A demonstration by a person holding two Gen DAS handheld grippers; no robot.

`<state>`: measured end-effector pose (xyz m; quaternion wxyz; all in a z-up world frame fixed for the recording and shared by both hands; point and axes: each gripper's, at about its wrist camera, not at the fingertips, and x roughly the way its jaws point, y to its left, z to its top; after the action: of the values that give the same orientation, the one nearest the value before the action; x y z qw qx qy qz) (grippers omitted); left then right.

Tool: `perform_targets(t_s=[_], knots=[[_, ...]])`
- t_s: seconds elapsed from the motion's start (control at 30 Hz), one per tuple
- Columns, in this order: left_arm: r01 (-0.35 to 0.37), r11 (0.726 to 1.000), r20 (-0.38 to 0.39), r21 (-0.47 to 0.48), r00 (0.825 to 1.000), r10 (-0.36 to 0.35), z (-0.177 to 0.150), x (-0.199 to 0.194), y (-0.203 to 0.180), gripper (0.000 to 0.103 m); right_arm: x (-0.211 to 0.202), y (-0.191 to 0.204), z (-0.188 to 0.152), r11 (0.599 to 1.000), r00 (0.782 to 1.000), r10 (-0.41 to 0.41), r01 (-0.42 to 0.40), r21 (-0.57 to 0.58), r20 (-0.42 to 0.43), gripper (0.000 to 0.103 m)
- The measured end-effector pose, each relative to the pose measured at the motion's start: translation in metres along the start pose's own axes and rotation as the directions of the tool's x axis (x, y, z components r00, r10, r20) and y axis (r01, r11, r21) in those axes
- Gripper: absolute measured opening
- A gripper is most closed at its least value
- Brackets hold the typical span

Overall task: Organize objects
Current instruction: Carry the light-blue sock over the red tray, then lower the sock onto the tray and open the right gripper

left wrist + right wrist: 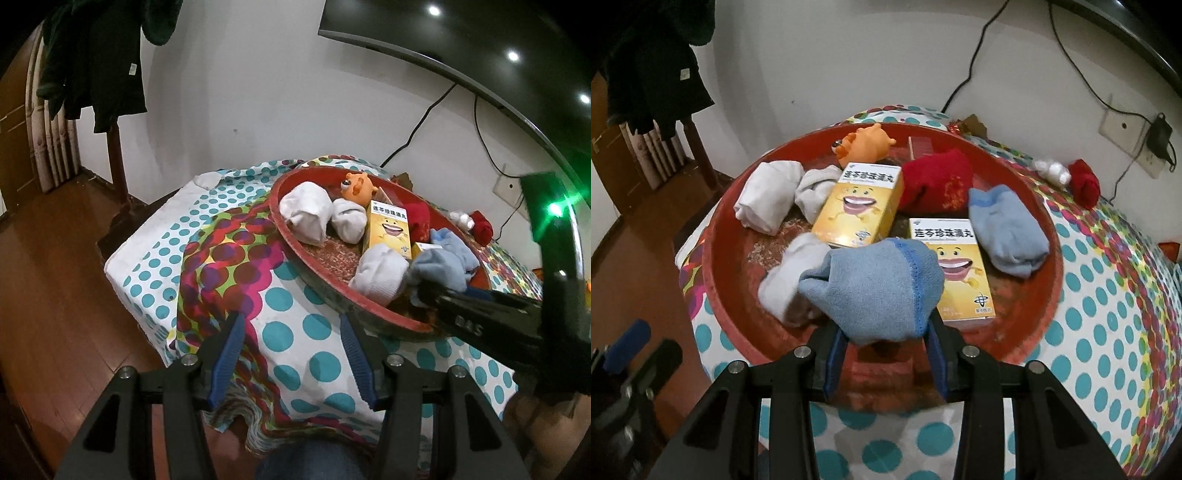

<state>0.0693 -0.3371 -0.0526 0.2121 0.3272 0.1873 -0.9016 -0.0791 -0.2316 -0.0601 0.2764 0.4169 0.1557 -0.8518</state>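
Note:
A round red tray (713,280) sits on a polka-dot cloth (295,332). My right gripper (886,332) is shut on a rolled blue sock (875,288), held just above the tray's near side, beside a white sock (783,288). The tray also holds two yellow boxes (860,206) (960,269), another blue sock (1004,229), a red sock (938,184), two white socks (764,199) and an orange toy (864,144). My left gripper (291,325) stands open with nothing between its fingers, over the cloth left of the tray (332,295).
A red sock (1084,181) and a white bundle (1051,170) lie on the cloth behind the tray's right. The wall with cables and a socket (1123,125) is close behind. The table's left edge drops to a wooden floor (55,277). Dark clothes (96,55) hang at the left.

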Motion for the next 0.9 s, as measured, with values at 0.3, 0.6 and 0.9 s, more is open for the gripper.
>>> perform_targets(t_s=[0.3,0.6,0.9], knots=[[0.003,1.000,-0.002,0.020,1.000,-0.003,-0.001,0.003,-0.006,0.055,0.017,-0.007,0.012,0.994,0.994,-0.106,0.106,0.002,0.001,0.038],[0.000,0.999,-0.002,0.040,1.000,0.000,-0.001,0.006,-0.008,0.055,0.019,-0.005,0.012,0.995,0.995,-0.103,0.103,0.003,0.011,0.048],[0.005,0.998,0.009,0.066,1.000,-0.005,-0.002,0.003,-0.014,0.055,0.021,-0.004,0.006,0.993,0.994,-0.110,0.110,0.035,-0.001,0.084]])
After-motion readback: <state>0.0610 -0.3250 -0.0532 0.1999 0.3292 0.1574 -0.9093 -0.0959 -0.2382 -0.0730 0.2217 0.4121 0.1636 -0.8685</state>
